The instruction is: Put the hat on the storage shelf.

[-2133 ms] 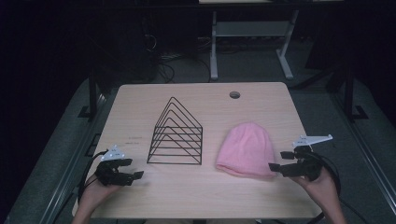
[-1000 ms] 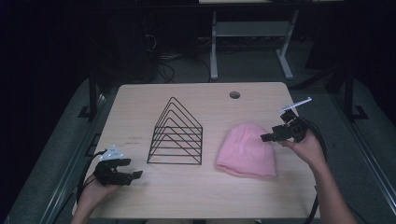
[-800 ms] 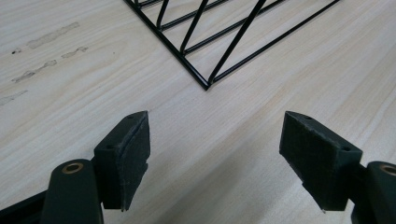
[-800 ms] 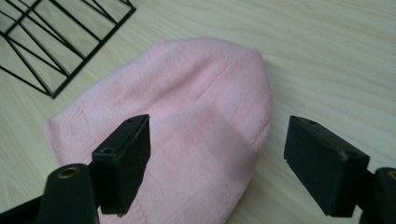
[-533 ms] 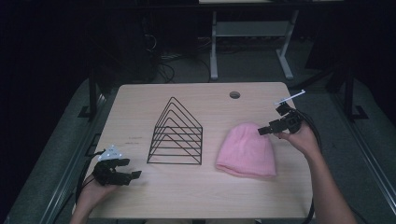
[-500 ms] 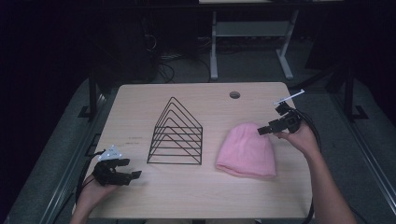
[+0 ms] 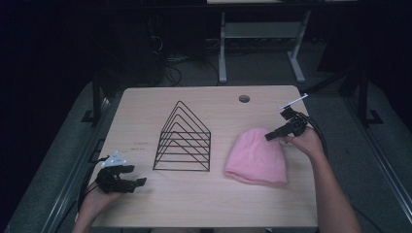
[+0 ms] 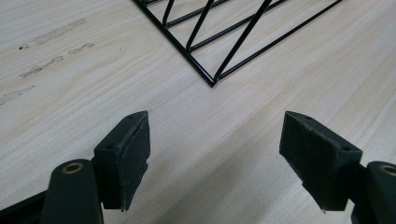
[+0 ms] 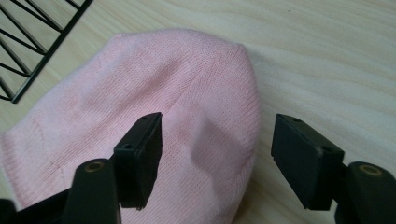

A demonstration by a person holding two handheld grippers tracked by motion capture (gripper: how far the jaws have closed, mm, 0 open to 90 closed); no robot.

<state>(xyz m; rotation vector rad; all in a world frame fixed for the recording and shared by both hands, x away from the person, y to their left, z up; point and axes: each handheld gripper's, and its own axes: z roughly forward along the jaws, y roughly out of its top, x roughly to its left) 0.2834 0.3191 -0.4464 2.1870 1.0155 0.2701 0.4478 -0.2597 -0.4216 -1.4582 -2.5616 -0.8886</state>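
A pink knit hat [image 7: 255, 155] lies flat on the right half of the wooden table [image 7: 204, 204], crown pointing away. My right gripper [image 7: 268, 137] hovers at the crown's right edge, pointing left. In the right gripper view the right gripper [image 9: 217, 158] is open and its jaws have just been closing. One jaw stands over the hat [image 9: 187, 107] and the other over bare wood, and neither pad presses the knit. My left gripper [image 7: 136, 175] rests open near the front left corner. In its own view the left gripper [image 8: 217, 158] has only bare wood between the pads.
A black wire rack [image 7: 183, 138] of nested triangles stands mid-table, between the two grippers; its corner [image 8: 212, 81] lies just ahead of the left jaws, and its edge [image 9: 28, 42] shows beyond the hat. A round cable hole [image 7: 244, 99] sits near the table's far edge.
The right hand has moved left and down, from the table's right edge to the hat's crown, and its jaws have narrowed a little. The left gripper, hat and rack have stayed put.
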